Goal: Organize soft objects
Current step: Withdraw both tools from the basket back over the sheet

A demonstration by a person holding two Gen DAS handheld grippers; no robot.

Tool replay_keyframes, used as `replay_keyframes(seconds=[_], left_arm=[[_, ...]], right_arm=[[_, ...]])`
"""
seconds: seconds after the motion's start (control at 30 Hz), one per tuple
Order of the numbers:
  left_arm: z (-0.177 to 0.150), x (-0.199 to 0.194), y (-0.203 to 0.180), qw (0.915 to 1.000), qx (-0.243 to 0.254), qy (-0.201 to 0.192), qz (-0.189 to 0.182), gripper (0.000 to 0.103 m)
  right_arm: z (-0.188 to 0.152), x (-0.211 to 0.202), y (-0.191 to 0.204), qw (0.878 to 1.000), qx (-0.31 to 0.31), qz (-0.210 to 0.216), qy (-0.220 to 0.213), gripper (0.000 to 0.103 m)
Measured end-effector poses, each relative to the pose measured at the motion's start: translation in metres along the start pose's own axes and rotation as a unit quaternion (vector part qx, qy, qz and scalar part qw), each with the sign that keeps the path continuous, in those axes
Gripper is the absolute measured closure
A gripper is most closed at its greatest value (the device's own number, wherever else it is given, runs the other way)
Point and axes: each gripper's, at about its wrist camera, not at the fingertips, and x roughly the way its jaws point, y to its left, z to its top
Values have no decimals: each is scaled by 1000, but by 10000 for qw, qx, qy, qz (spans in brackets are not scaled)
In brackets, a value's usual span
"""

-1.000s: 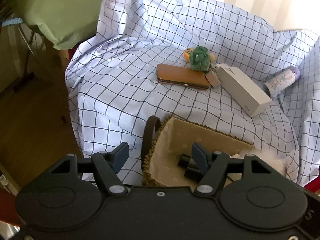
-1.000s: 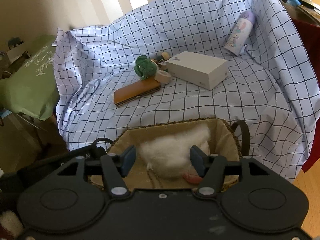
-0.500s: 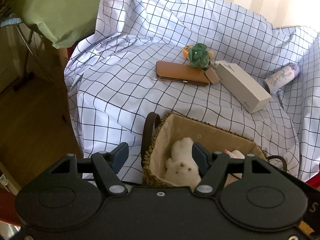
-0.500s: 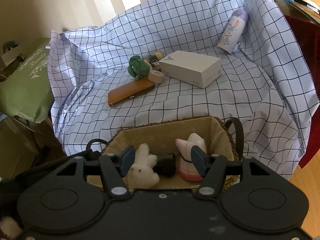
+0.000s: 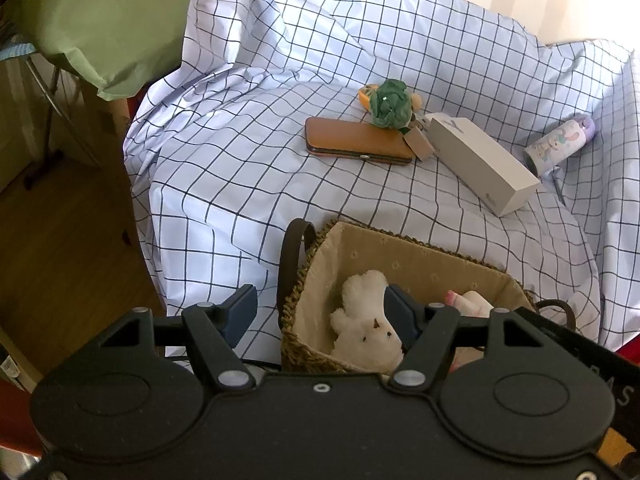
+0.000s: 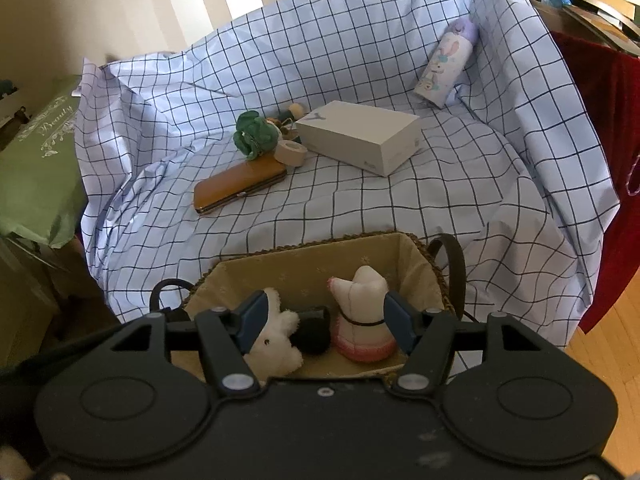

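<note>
A woven basket (image 5: 420, 246) with a tan lining stands at the near edge of the checked cloth. In it lie a fluffy white plush toy (image 5: 366, 322) and a white plush with a pink skirt (image 6: 362, 320). A dark thing I cannot identify sits between them. A green plush (image 5: 390, 104) lies farther back on the cloth. My left gripper (image 5: 320, 314) hovers open over the basket's left wall. My right gripper (image 6: 325, 316) hangs over the basket (image 6: 312, 258). Its jaws are opening, with both toys below the gap and neither pad touching them.
On the cloth lie a brown case (image 5: 356, 146), a white box (image 5: 480, 164), a pastel bottle (image 5: 560, 150) and a tape roll (image 6: 291, 153). A green bag (image 5: 100, 20) sits at the far left above wooden floor. A red cloth (image 6: 600, 160) hangs at the right.
A second ago a white fluffy mass filled the gap between my right fingers. Now both plush toys lie loose in the basket, and the right fingers stand a little wider.
</note>
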Motion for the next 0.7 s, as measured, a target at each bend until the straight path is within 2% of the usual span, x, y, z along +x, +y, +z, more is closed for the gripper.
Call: replay_keyframes(seconds=[0.37,0.43,0.47,0.5,0.7], left_arm=[[-1,1,-2,9999,109,64,15,37],[-1,2,-2,9999,112,66,16,34],[-2,2,-2,9999,104,62,14,27],[-2,1,-2,9999,107,44,53,25],[-1,0,-4,9998,159,-19,73,25]], right_arm=[[0,2,0,9999,7,-124,46,35],[0,2,0,9999,17,-135,58,35],[0,2,0,9999,29,-150,53,34],[0,2,-1,9999,31,-163,48,34],[0,3,-1,9998,53,-209,56,33]])
